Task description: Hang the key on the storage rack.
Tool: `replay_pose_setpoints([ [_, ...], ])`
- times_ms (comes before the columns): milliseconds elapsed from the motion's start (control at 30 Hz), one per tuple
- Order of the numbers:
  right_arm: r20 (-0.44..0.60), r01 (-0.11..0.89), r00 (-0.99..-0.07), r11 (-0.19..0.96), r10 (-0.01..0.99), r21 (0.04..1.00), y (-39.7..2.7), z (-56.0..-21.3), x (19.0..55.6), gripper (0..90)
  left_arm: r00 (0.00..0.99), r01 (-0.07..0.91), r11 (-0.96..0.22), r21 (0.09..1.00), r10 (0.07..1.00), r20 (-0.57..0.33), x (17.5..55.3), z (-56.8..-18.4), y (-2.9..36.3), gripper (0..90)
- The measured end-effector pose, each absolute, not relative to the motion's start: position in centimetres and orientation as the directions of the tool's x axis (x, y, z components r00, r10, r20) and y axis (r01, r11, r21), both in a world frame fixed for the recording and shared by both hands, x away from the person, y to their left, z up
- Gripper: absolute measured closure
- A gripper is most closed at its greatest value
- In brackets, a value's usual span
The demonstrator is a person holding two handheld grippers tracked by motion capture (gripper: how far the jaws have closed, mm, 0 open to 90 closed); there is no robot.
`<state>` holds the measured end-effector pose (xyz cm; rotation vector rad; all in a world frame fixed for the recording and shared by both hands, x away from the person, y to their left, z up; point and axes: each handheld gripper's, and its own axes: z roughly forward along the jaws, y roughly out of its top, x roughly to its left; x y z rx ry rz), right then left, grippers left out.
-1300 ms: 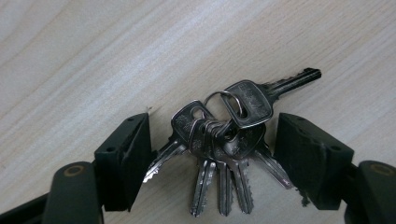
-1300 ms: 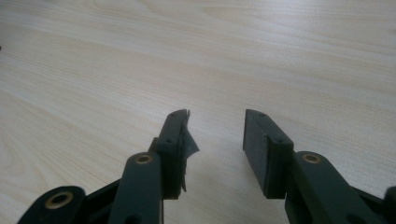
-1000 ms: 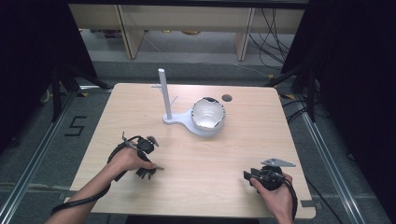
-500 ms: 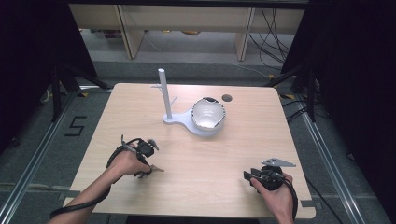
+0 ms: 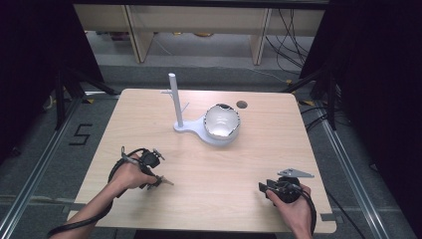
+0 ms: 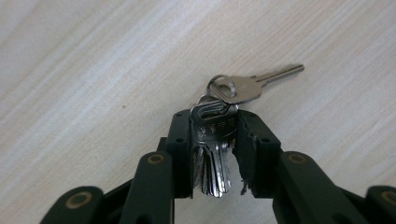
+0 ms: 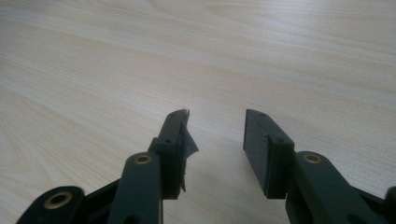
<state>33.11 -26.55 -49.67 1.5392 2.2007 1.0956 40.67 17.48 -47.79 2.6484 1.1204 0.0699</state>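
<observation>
A bunch of silver keys [image 6: 212, 133] on a ring lies on the wooden table [image 5: 219, 174] at the front left. My left gripper [image 6: 214, 116] has just been closing and now stands shut on the bunch, with several blades pressed between its black pads. One key [image 6: 261, 81] sticks out beyond the jaws, flat on the wood. From above, the left gripper [image 5: 158, 181] points right with a key tip [image 5: 168, 183] past it. My right gripper [image 5: 263, 187] rests at the front right, open [image 7: 217, 119], with nothing between its pads.
A white stand with an upright post [image 5: 173, 99] sits at the table's middle back, and a white bowl [image 5: 222, 123] stands tilted on its base. A round hole [image 5: 242, 104] lies behind the bowl. Cables trail from both grippers toward the front edge.
The left gripper's jaws stood spread wide a second ago and have since closed on the keys. The left hand shifted only slightly. The right hand kept still.
</observation>
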Motion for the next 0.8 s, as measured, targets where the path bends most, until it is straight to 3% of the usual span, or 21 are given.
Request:
replay_pose_setpoints([
  [500, 0.224, 0.699, -0.421, 0.156, 0.879, 0.698, -26.5, -49.8, 33.1, 60.5, 0.69, 0.649, -0.62, 0.44, 0.724, 0.001, 40.4, -43.9, 18.8, 67.6],
  [800, 0.208, 0.699, -0.414, 0.163, 0.886, 0.696, -26.5, -49.6, 33.1, 60.6, 0.697, 0.626, -0.628, 0.463, 0.716, 0.029, 41.1, -41.8, 19.1, 67.6],
])
